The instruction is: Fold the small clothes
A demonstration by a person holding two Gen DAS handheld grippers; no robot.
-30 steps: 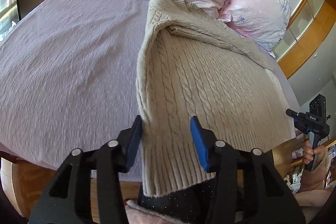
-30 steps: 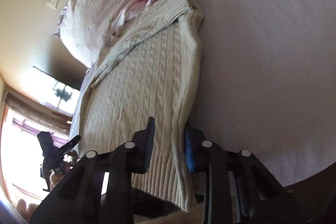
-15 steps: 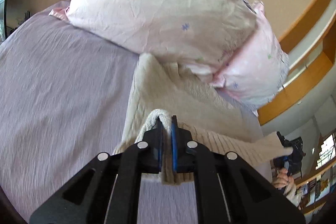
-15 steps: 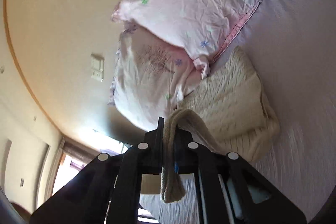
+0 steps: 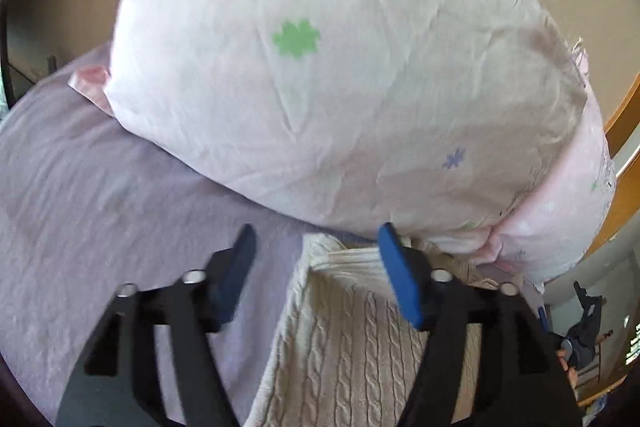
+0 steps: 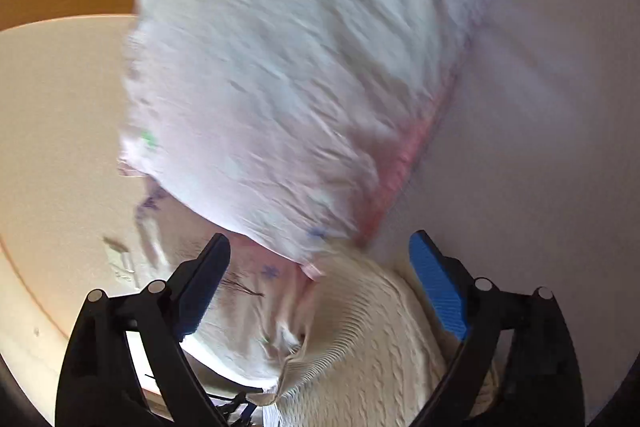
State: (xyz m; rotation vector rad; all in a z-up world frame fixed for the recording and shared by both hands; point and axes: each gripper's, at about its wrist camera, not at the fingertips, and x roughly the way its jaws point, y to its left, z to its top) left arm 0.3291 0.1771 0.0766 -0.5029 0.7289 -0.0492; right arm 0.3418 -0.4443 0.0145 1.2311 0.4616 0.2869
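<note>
A cream cable-knit sweater (image 5: 352, 343) lies folded on the lilac bed sheet (image 5: 80, 211), its far edge against the pillows. My left gripper (image 5: 316, 251) is open and empty, just above the sweater's far left corner. In the right wrist view the sweater (image 6: 372, 339) lies below my right gripper (image 6: 320, 259), which is open wide and empty over the sweater's far edge. That view is blurred by motion.
A large white-pink pillow with flower prints (image 5: 340, 75) fills the space right ahead of both grippers; it also shows in the right wrist view (image 6: 300, 75). A second pink pillow (image 5: 560, 227) lies to its right. Beige wall and wooden trim stand behind.
Both grippers, shut on the sweater's hem half a second ago, carried it towards the pillows, folded it over, and have now opened and let it go.
</note>
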